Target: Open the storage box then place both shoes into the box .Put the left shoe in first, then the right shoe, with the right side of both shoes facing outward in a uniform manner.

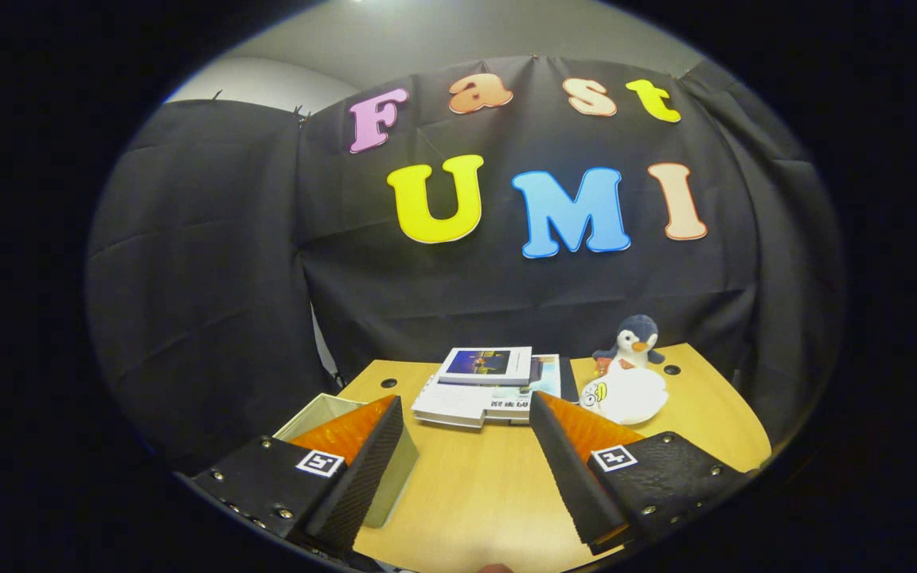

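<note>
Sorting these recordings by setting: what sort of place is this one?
Likely a staged recording booth rather than a home: black cloth walls in a wooden table holding a stack of books, a penguin plush and a box. The gripper has its fingers open over bare tabletop.

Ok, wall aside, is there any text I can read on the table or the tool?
Books: print on a cover, too blurred to read.
Tool: open above the table, nothing between its fingers; a square marker on each, no words.
Penguin, box: none.
</note>
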Demonstrator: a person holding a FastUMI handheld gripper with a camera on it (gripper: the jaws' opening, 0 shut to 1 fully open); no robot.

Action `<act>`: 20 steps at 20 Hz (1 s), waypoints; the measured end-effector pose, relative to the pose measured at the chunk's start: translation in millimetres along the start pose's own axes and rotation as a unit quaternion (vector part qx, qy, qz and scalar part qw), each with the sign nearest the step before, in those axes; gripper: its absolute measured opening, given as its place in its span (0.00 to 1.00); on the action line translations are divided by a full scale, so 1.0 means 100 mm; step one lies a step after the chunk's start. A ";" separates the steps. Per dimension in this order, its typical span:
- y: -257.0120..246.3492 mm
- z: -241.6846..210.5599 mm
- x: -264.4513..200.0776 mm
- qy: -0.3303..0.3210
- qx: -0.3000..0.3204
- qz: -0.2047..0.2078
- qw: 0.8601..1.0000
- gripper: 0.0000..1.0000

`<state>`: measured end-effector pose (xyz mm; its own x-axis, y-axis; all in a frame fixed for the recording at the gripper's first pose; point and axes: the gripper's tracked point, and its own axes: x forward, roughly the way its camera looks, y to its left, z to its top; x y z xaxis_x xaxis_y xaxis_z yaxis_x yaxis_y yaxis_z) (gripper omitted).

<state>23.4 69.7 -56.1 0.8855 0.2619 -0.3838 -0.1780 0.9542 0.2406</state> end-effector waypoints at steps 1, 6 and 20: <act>-0.11 0.05 -0.05 -0.008 -0.003 -0.005 1.000 0.98; -0.55 0.22 -0.23 -0.040 -0.008 -0.033 0.999 0.97; -1.00 0.35 -0.31 -0.058 -0.008 -0.065 0.996 0.97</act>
<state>28.4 -38.6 -36.8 0.9450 0.1179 -0.3050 -0.0642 0.9814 0.1807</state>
